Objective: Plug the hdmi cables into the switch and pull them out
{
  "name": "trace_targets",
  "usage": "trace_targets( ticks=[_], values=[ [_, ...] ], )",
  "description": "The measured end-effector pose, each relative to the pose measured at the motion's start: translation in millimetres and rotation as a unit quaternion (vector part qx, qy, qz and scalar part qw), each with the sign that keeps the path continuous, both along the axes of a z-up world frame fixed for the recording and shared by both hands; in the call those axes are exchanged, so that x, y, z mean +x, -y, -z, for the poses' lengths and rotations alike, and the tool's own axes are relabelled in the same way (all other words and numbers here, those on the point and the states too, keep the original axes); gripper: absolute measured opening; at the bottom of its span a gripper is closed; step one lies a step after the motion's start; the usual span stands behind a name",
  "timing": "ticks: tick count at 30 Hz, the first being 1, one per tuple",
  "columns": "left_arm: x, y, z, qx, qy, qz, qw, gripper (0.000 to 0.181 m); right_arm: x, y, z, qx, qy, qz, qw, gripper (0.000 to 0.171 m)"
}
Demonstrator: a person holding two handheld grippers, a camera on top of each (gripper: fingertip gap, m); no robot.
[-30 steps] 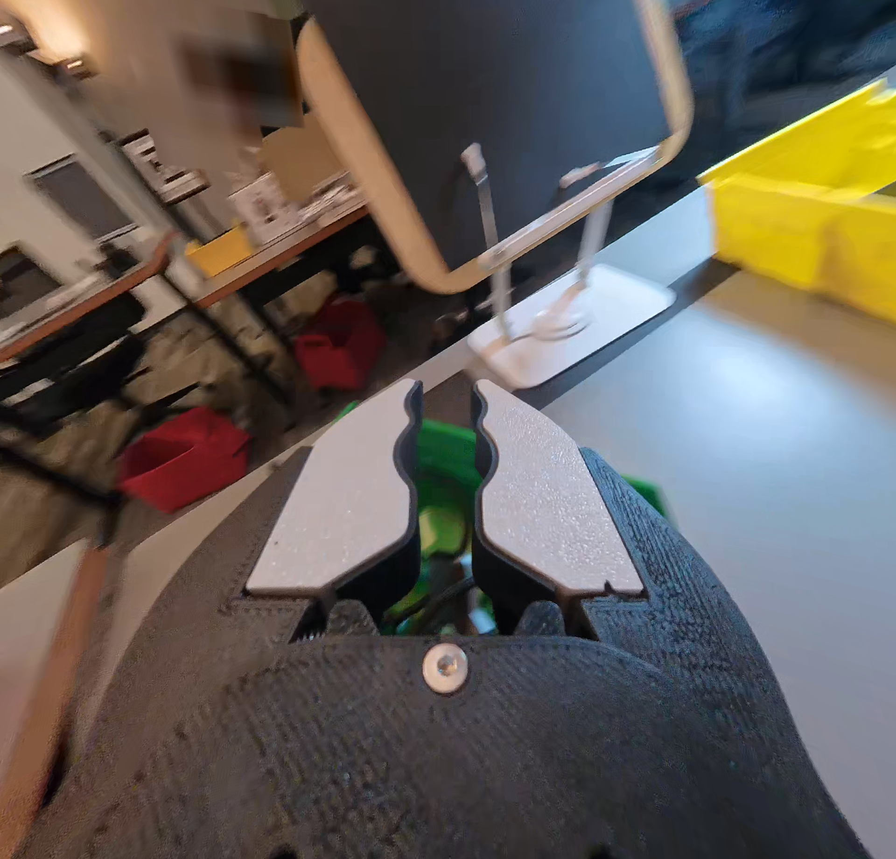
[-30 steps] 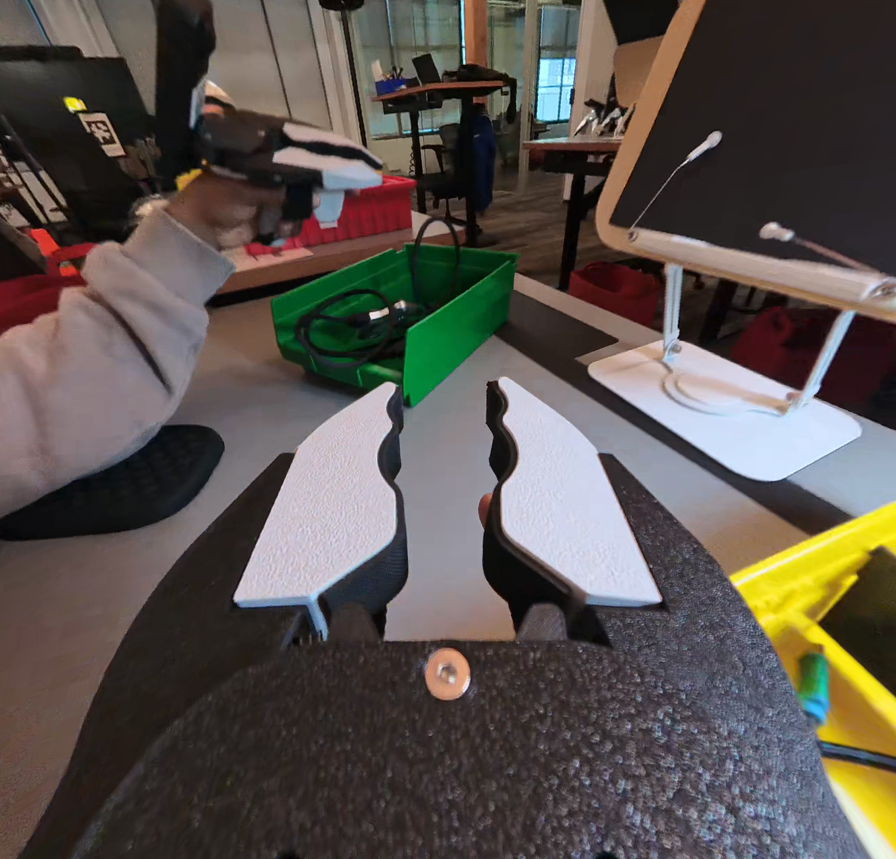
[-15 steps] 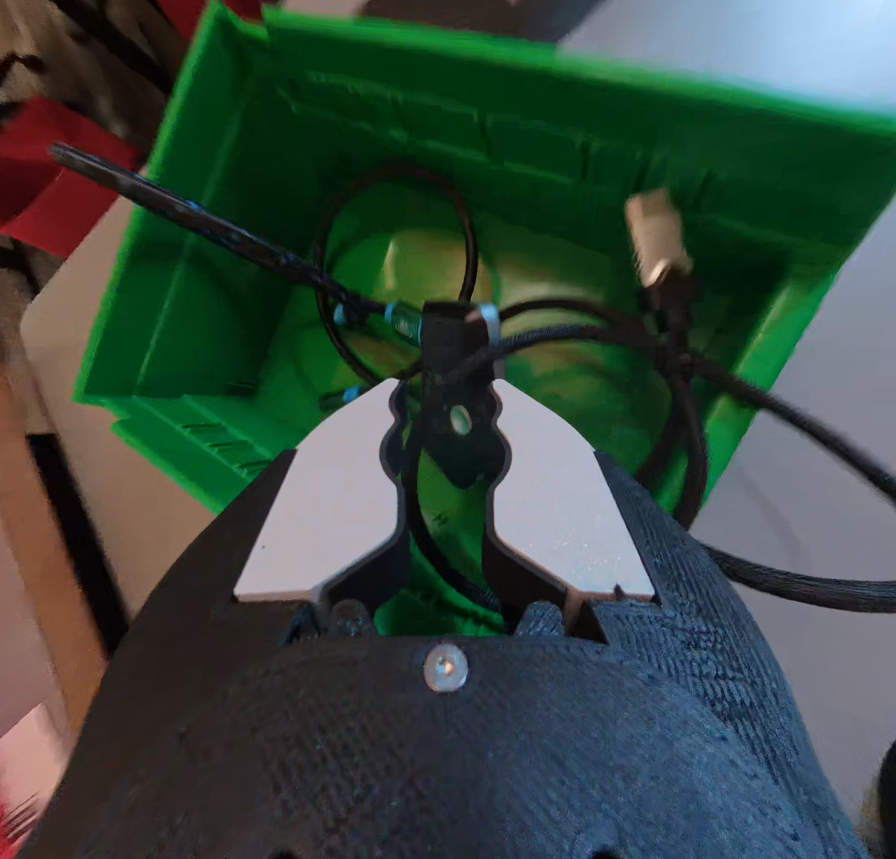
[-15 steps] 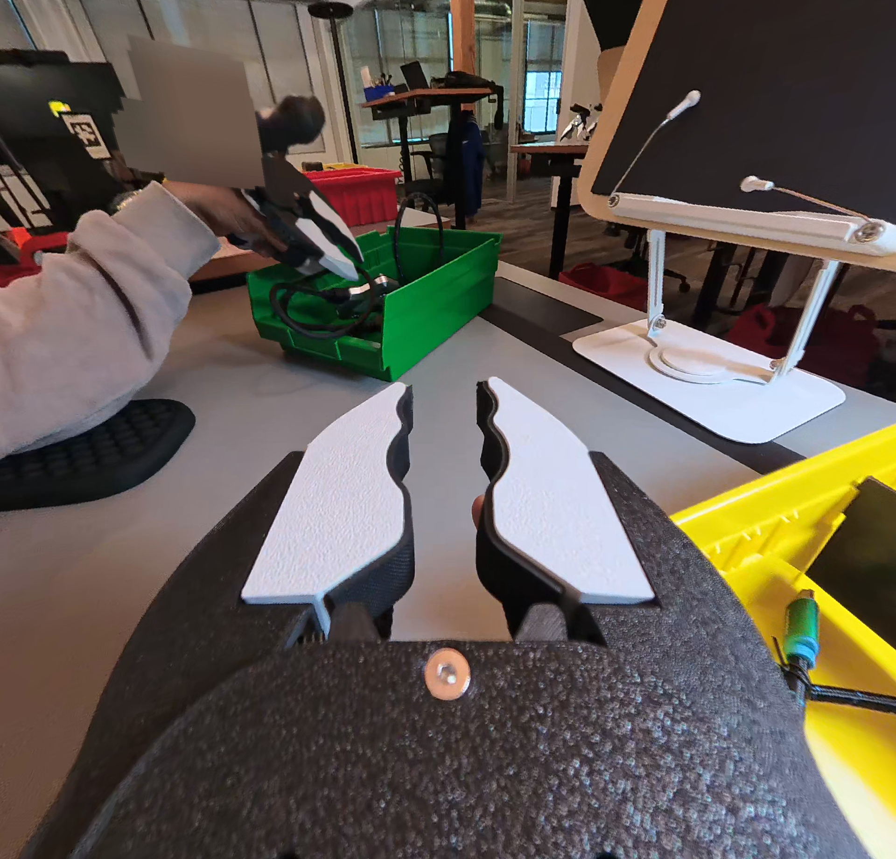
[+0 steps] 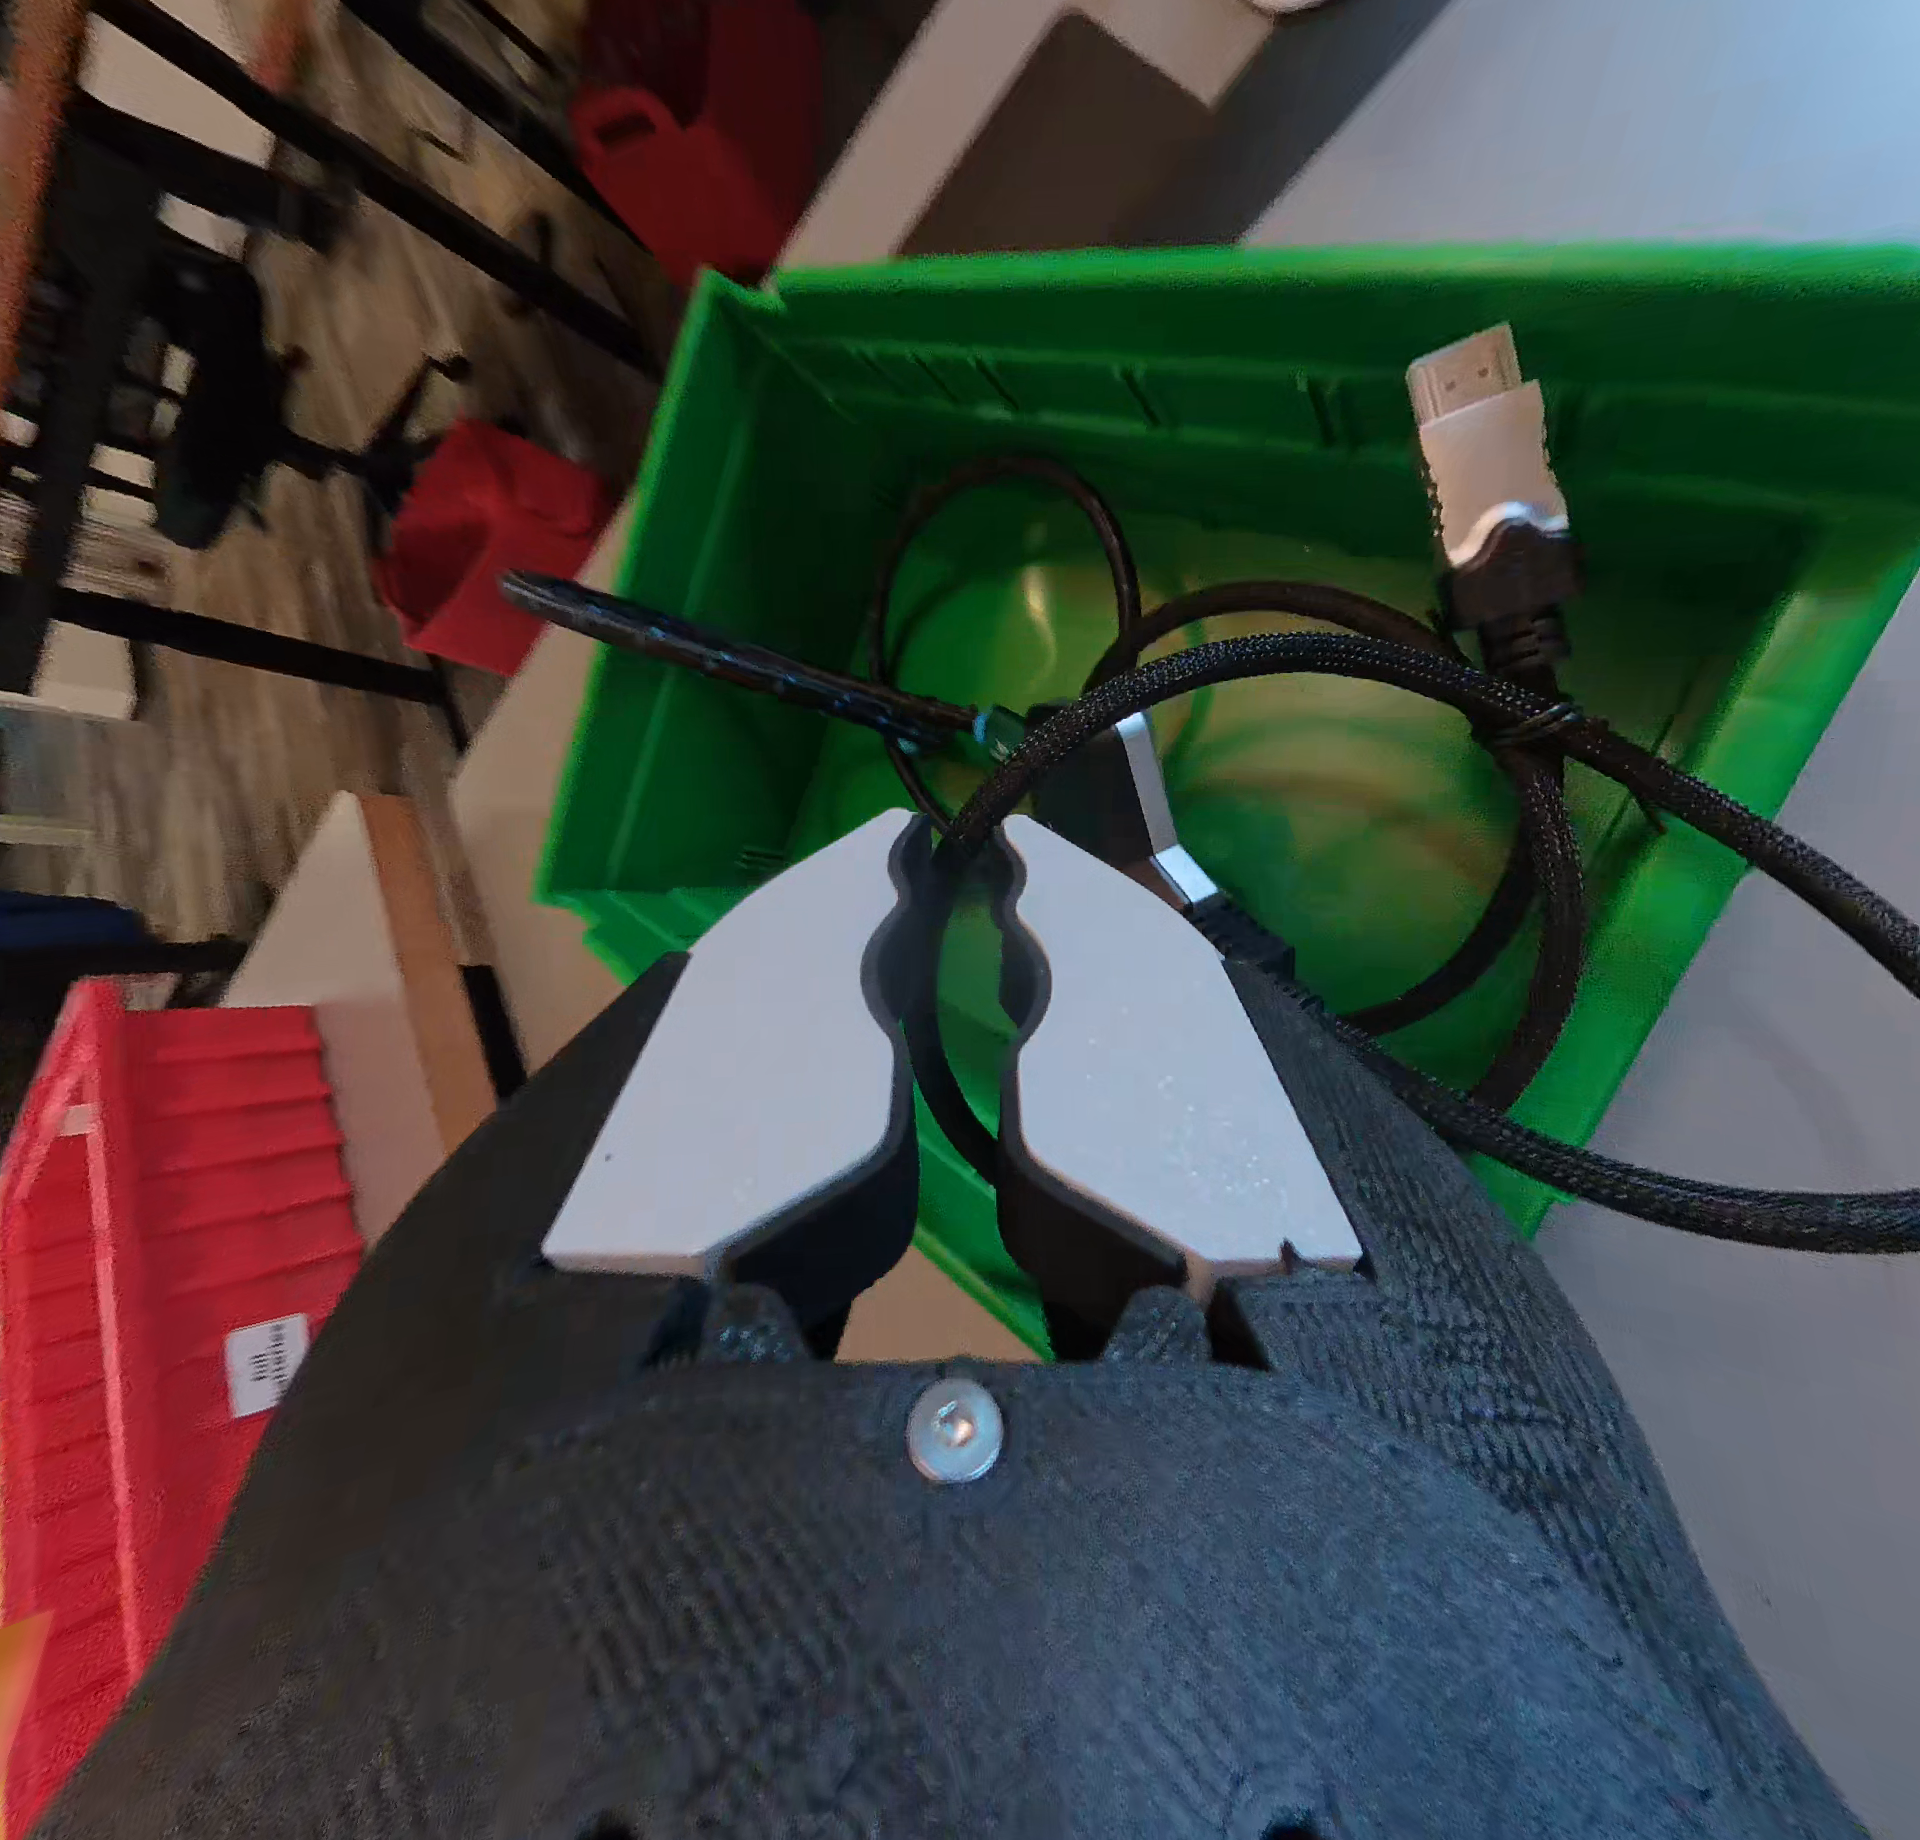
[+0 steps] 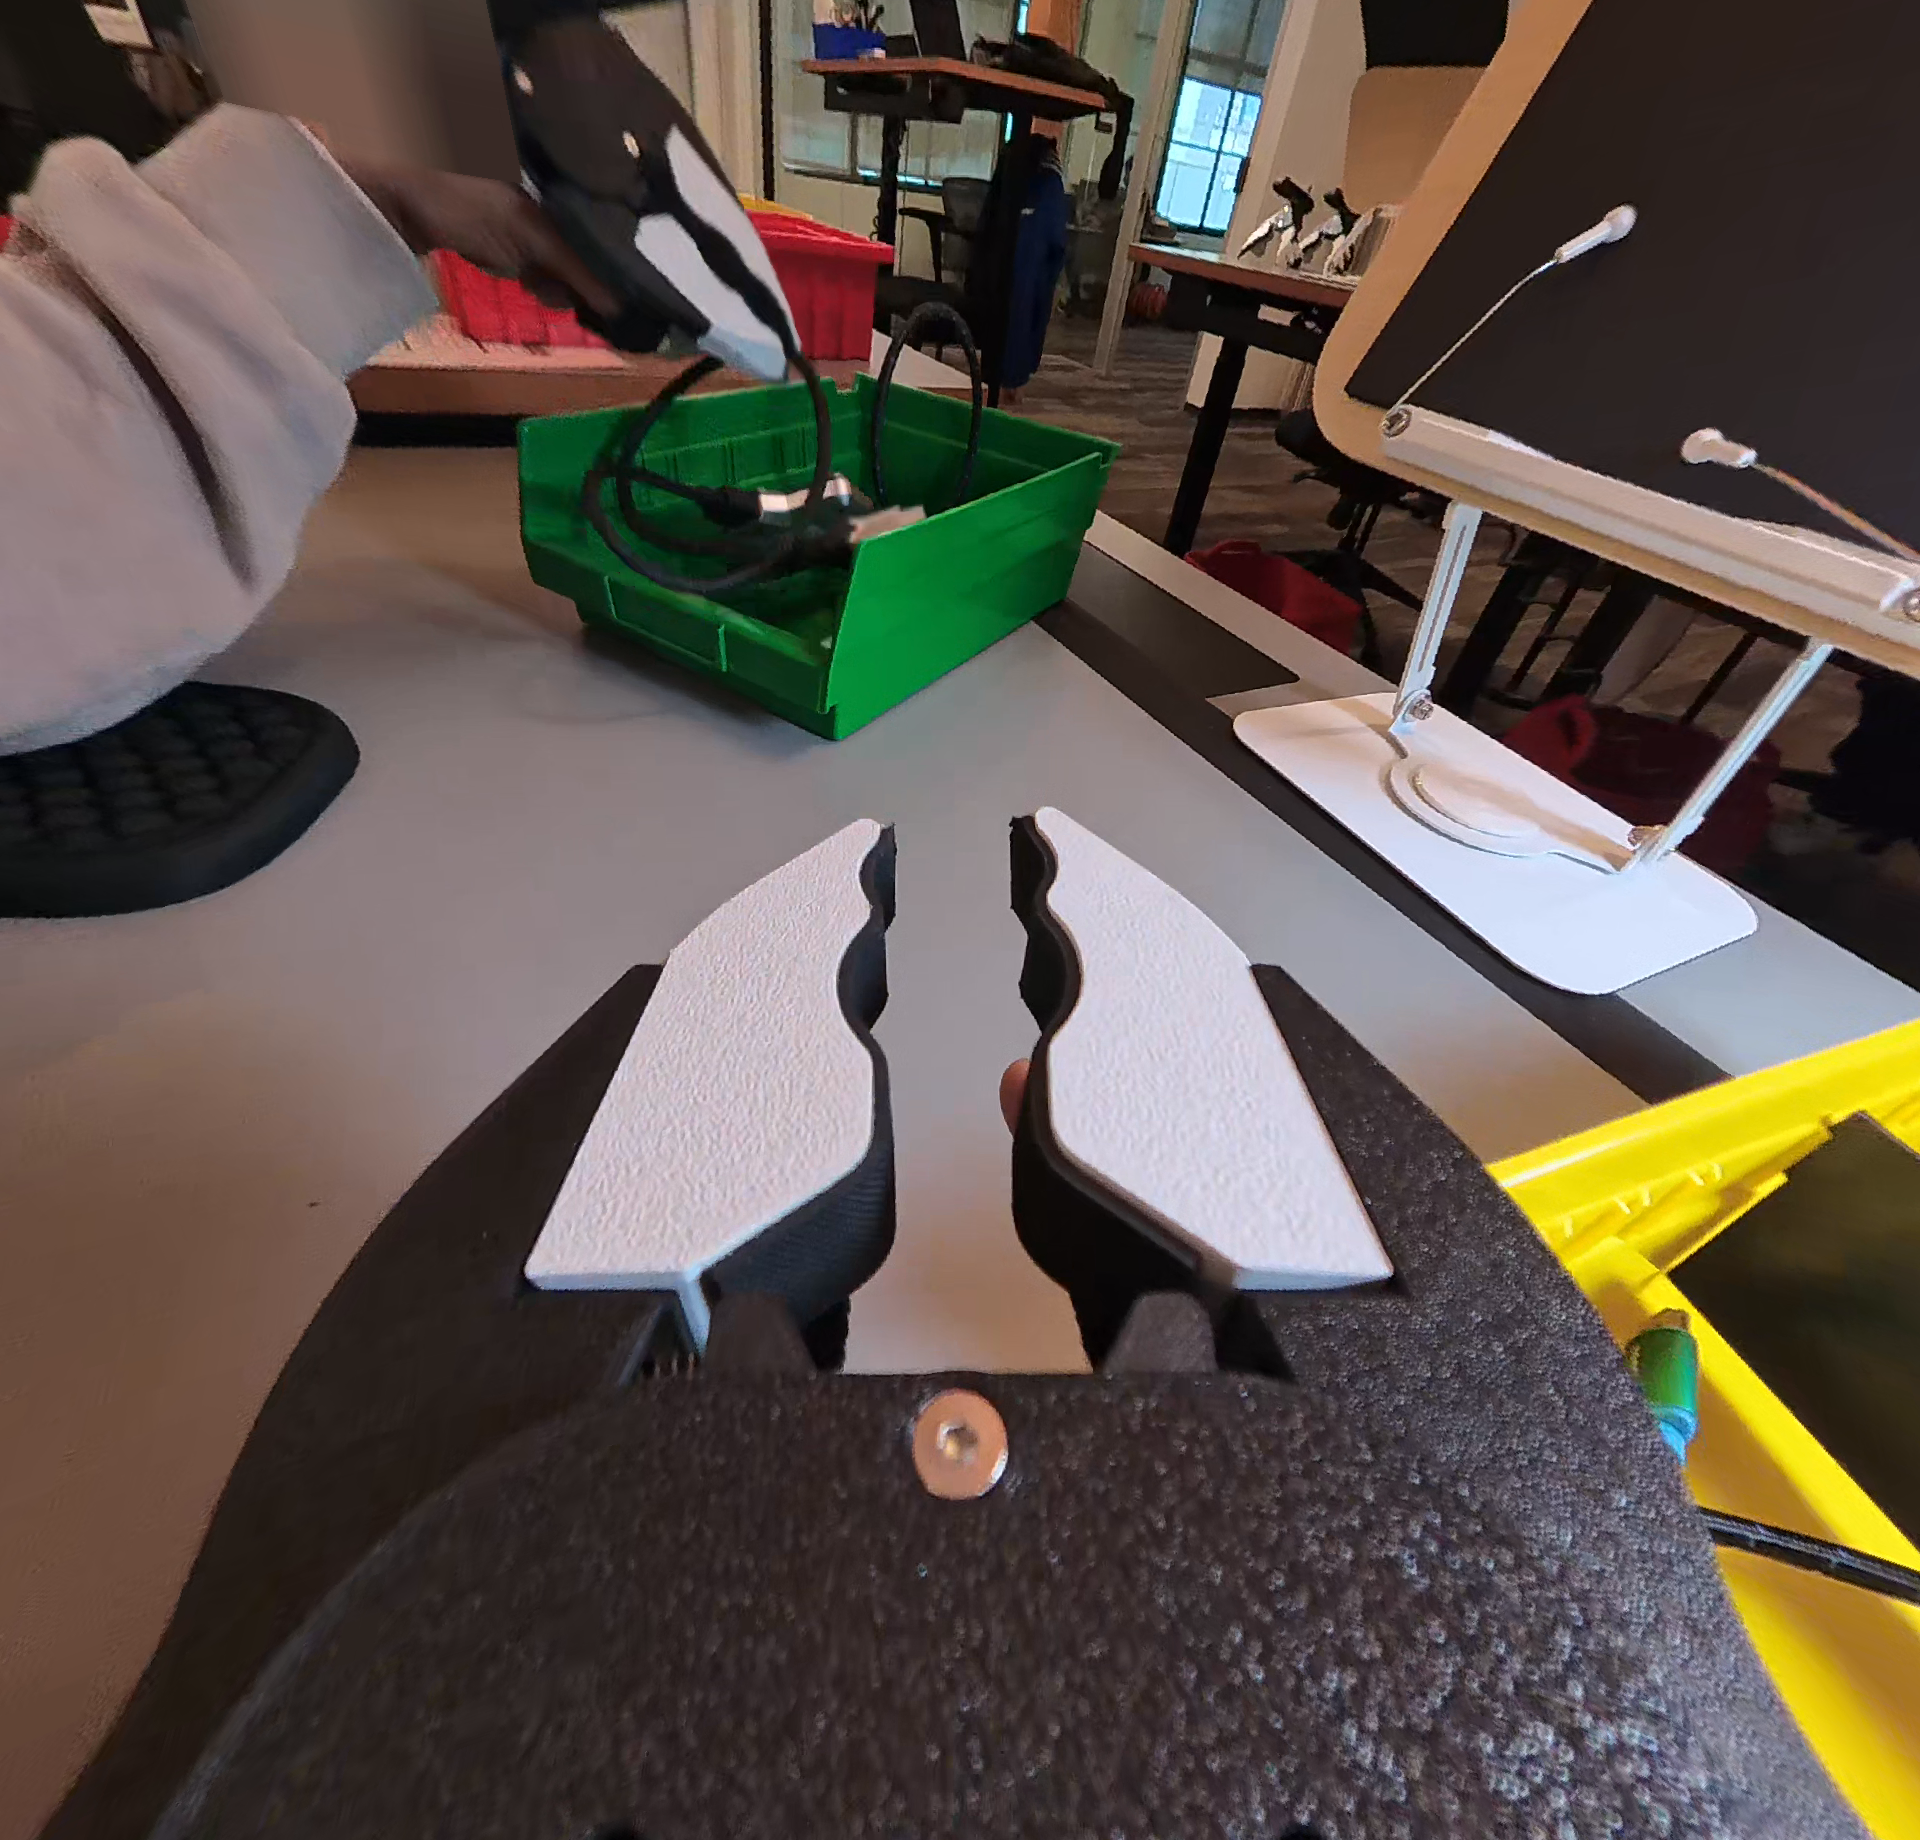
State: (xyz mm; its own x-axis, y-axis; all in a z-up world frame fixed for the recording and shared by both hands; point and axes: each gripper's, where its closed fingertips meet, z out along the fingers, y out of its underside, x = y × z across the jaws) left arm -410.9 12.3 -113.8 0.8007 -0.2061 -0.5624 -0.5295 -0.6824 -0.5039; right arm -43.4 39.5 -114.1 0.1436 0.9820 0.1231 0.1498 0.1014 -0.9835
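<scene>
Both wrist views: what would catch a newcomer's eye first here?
The bright green bin on the grey table, with black braided cables spilling over its rim. The left gripper above it pinches a cable loop at its fingertips. The right gripper hovers open and empty over bare table beside a yellow bin.

A grey table (image 6: pixel 644 782) carries a green bin (image 6: pixel 935 585) toward its far edge, a black pad (image 6: pixel 156 803), a white stand base (image 6: pixel 1507 876), and a yellow bin (image 6: pixel 1662 1167).

green bin (image 5: pixel 727 564), black braided cable (image 5: pixel 1299 663), yellow bin (image 6: pixel 1621 1177), red crate (image 5: pixel 135 1219)
</scene>
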Motion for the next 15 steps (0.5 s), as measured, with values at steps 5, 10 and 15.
trace_targets(
  ticks=[5, 10, 15],
  values=[
    [10.4, -0.7, -33.8, 0.062, -0.020, 0.012, 0.998, 0.012, -3.7, 2.7, 8.6, 0.004, 0.016, -0.003, 1.000, 0.020],
    [6.0, -0.8, -63.6, 0.132, -0.036, -0.003, 0.991, 0.013, -3.9, 4.6, 8.4, 0.025, 0.024, 0.000, 0.999, 0.020],
    [7.8, 4.4, -57.1, 0.112, -0.024, 0.001, 0.993, 0.020, -5.0, 3.8, 15.1, 0.023, 0.035, -0.001, 0.999, 0.019]
  ],
)
